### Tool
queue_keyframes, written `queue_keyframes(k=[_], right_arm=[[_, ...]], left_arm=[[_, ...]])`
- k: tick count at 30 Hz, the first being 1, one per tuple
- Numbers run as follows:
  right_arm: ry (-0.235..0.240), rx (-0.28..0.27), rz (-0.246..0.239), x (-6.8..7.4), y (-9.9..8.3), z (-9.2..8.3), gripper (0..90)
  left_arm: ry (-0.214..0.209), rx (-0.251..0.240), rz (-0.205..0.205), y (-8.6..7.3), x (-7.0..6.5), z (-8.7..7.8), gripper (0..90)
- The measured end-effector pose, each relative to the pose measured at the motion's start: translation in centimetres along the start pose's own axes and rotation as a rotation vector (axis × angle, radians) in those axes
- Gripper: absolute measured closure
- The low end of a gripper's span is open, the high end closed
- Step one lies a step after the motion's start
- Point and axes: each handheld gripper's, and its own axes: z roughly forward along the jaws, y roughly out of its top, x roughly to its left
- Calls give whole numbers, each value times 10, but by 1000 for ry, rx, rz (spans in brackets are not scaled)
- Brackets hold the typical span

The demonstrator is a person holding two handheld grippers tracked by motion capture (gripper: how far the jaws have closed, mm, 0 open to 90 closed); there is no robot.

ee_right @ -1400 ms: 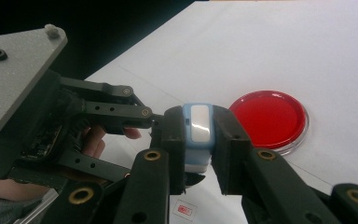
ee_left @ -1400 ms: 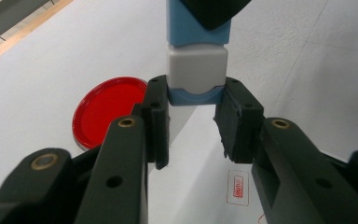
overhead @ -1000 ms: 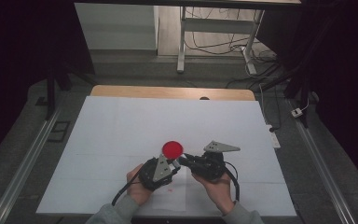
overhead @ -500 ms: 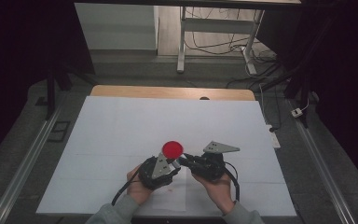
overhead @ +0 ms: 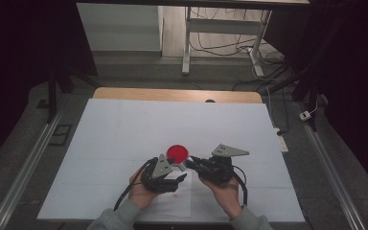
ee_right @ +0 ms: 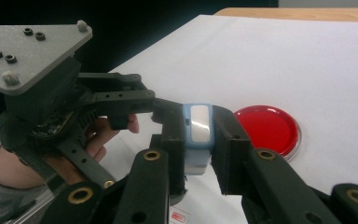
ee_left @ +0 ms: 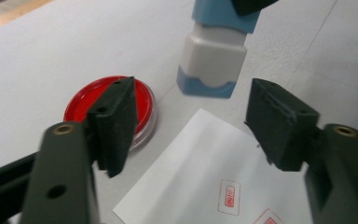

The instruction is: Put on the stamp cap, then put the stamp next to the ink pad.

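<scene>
From the high view, both hands work close together near the front edge of the white tabletop (overhead: pixel 124 129), about midway along it. The left gripper (overhead: pixel 172 168) and the right gripper (overhead: pixel 189 163) nearly meet tip to tip, and the red ink pad (overhead: pixel 177 153) lies just beyond them. A sheet of paper (overhead: pixel 175 203) lies under the hands at the front edge.

In the left gripper view, the left gripper (ee_left: pixel 191 126) has just been opening; its jaws stand apart with nothing pressed between them. Beyond the gap hangs the blue-and-white stamp (ee_left: pixel 214 56), gripped from above, its base just clear of the tabletop beside the paper's corner. The ink pad (ee_left: pixel 81 105) lies partly behind one jaw. The paper (ee_left: pixel 200 182) bears red rectangular stamp prints (ee_left: pixel 229 197).

In the right gripper view, the right gripper (ee_right: pixel 198 140) is clamped on the stamp (ee_right: pixel 199 122), one pad on each side. The ink pad (ee_right: pixel 266 129) lies on the tabletop just beyond, and the left gripper (ee_right: pixel 135 100) sits close alongside
</scene>
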Motion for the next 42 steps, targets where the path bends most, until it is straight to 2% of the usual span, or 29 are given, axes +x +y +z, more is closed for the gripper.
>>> queue_keyframes(k=[2, 4, 5, 14, 21, 28, 33, 42], right_arm=[[-3, -3, -2, -1, 1, -1, 750], [-4, -6, -3, -2, 1, -1, 750], [-3, -7, -4, -2, 1, -2, 750], [-13, -14, -21, -5, 2, -4, 750], [-21, -13, -39, -7, 3, -7, 750], [-30, -11, -57, -9, 4, -7, 750], [-38, -6, -68, -11, 4, -9, 750], [-52, 3, -85, -15, 3, -9, 750]], left_arm=[[-14, -4, -20, -1, 2, -3, 299], [-52, -17, -65, 0, 4, -5, 294], [-57, -22, -79, 0, 5, -6, 287], [-82, 14, -71, -4, 6, -14, 264], [-70, 29, -70, -14, 11, -26, 261], [-68, 32, -85, -17, 16, -30, 262], [-62, 38, -96, -22, 21, -39, 262], [-10, 46, -154, -45, 38, -65, 266]])
